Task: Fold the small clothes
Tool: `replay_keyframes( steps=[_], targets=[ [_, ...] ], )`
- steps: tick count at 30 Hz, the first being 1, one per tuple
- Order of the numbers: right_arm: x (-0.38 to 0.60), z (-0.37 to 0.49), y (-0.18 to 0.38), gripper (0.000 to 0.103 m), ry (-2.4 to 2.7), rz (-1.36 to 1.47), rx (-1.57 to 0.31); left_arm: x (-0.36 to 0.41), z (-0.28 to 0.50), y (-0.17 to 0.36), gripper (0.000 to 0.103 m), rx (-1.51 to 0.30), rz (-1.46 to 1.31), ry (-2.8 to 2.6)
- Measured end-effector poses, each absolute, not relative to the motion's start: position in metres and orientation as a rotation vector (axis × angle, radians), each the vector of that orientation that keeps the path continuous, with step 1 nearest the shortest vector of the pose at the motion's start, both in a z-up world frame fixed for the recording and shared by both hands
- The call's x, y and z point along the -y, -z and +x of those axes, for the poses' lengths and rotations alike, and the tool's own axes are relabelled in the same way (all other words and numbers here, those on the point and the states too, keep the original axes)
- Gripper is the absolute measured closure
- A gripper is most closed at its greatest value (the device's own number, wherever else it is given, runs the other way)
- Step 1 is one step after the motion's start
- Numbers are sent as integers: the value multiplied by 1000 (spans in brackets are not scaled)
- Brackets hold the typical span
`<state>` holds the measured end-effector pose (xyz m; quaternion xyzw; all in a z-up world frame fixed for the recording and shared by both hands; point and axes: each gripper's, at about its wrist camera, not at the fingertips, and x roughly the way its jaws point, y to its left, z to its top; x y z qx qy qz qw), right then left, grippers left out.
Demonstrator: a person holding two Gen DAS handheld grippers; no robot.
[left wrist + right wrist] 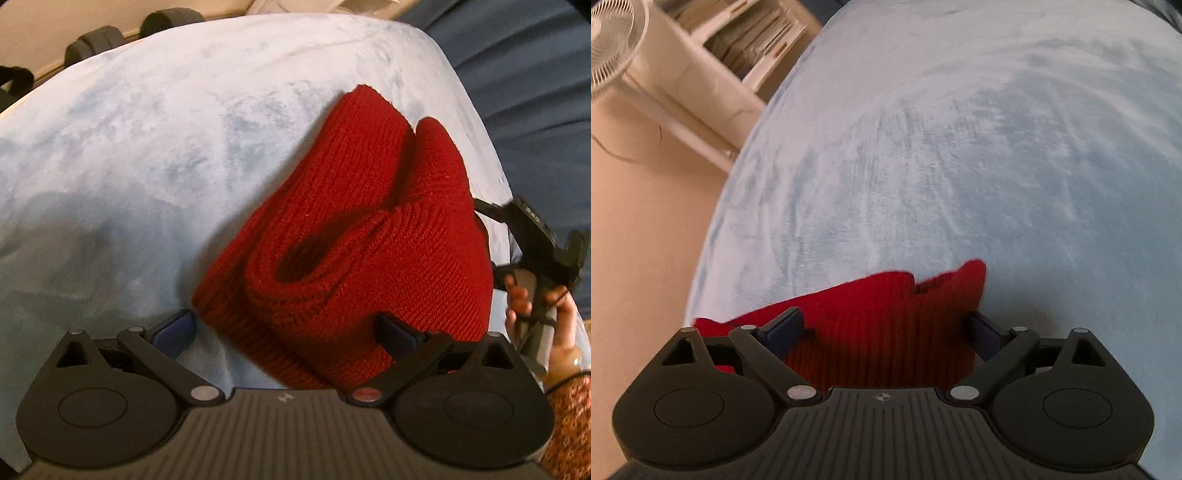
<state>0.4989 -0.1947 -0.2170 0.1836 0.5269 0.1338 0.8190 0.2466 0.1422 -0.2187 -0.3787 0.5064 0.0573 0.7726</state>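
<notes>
Red knit hat (354,236) lying folded over on the pale blue blanket (155,147), cuff rolled up toward the camera. Left gripper (288,332) spread wide right over its near edge, 1 pad on the blanket beside it, the other against the knit, gripping nothing as far as can be seen. Near part of the hat cut off behind the gripper body. Right gripper (886,332) also wide open, hat (879,332) under and between the fingers but not pinched; pretty blurry there, so can't tell about contact. Hand (546,317) on a black handle at the right edge of the left view, mostly cropped. White fan (609,48) and shelf (750,40) off the blanket, half out of frame
</notes>
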Motion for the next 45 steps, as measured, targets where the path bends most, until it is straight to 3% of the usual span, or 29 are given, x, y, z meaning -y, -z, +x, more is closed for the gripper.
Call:
replay_keyframes(
  steps=[1, 2, 4, 5, 7, 9, 16, 20, 22, 24, 26, 28, 31, 40, 41, 42, 43, 45],
  targets=[
    [196, 501, 220, 12, -284, 388, -1125, -144, 249, 220, 0, -1096, -832, -127],
    [198, 499, 221, 39, -272, 385, -1113, -146, 249, 219, 0, -1087, -848, -138],
    [199, 496, 222, 68, -249, 349, -1115, -152, 245, 212, 21, -1046, -858, -182],
    [200, 492, 219, 73, -251, 331, -1101, -156, 244, 209, 25, -1038, -855, -195],
    [201, 485, 212, 78, -245, 304, -1081, -156, 244, 202, 37, -1032, -831, -195],
    [210, 478, 207, 80, -223, 329, -1061, -152, 252, 194, 43, -1040, -745, -172],
    [290, 390, 227, 84, -76, 564, -1026, -136, 348, 165, 45, -1022, -369, -16],
    [323, 300, 253, 84, 36, 845, -988, -94, 420, 146, 45, -980, -175, 146],
    [325, 265, 263, 83, 48, 958, -936, -84, 436, 143, 37, -980, -163, 168],
    [328, 247, 267, 72, 80, 1020, -882, -90, 441, 144, 28, -991, -210, 138],
    [334, 245, 263, 46, 131, 1012, -868, -105, 428, 142, 17, -974, -280, 115],
    [342, 251, 256, 38, 110, 986, -853, -128, 412, 135, 14, -930, -374, 108],
    [345, 266, 244, 35, 23, 946, -845, -149, 391, 129, 14, -911, -442, 149],
    [324, 320, 246, 29, -74, 844, -981, -117, 405, 155, 14, -966, -429, 183],
    [322, 324, 247, 29, -75, 832, -995, -112, 407, 158, 15, -966, -428, 183],
    [322, 324, 248, 28, -74, 824, -1007, -107, 409, 159, 29, -954, -414, 184],
    [321, 325, 249, 28, -71, 817, -1015, -102, 409, 158, 57, -944, -383, 180],
    [318, 326, 250, 28, -67, 802, -1015, -94, 409, 155, 78, -932, -316, 150]
  ],
)
